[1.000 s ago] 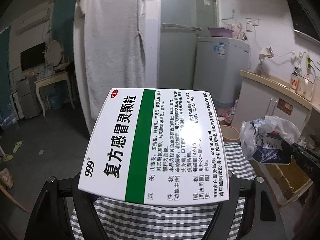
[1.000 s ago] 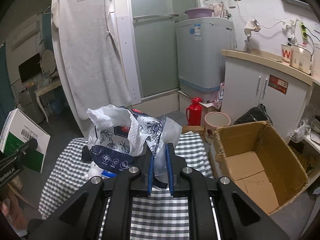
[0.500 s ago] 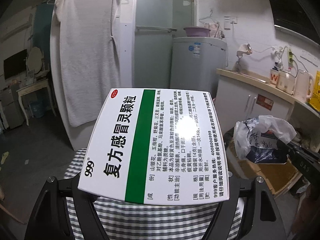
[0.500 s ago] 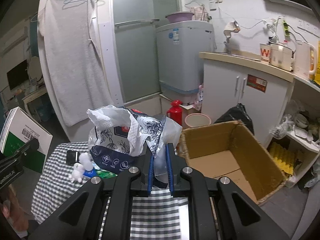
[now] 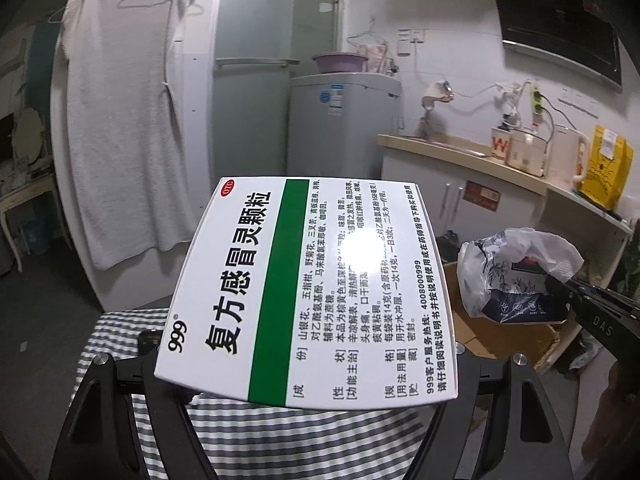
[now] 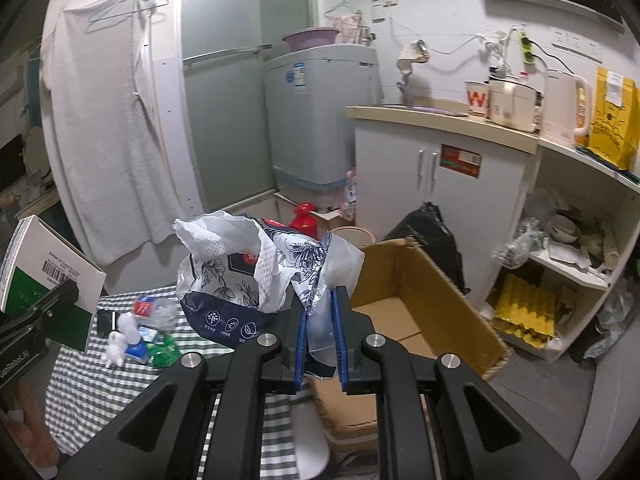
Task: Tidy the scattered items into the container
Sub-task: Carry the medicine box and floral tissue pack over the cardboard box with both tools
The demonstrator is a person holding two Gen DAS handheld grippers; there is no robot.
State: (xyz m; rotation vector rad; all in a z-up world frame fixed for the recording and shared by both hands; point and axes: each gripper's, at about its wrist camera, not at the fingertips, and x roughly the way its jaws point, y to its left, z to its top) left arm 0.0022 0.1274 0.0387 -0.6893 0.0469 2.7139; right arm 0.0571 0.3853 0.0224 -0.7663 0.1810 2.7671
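Two items airborne | left hand-held gripper point(image 5: 308, 364) clamped on medicine box point(image 5: 312, 288), held flat above table point(image 6: 92, 376) | right hand-held gripper point(image 6: 319, 336) pinched on tissue pack point(image 6: 256, 280) wrapper, beside cardboard box point(image 6: 452, 308) for drop-in | small clutter point(image 6: 136, 332) left on table

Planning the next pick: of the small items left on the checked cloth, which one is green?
The crumpled green wrapper, lying nearest the camera in the cluster. Beside it are a white figurine and a clear crushed bottle; neither is green.
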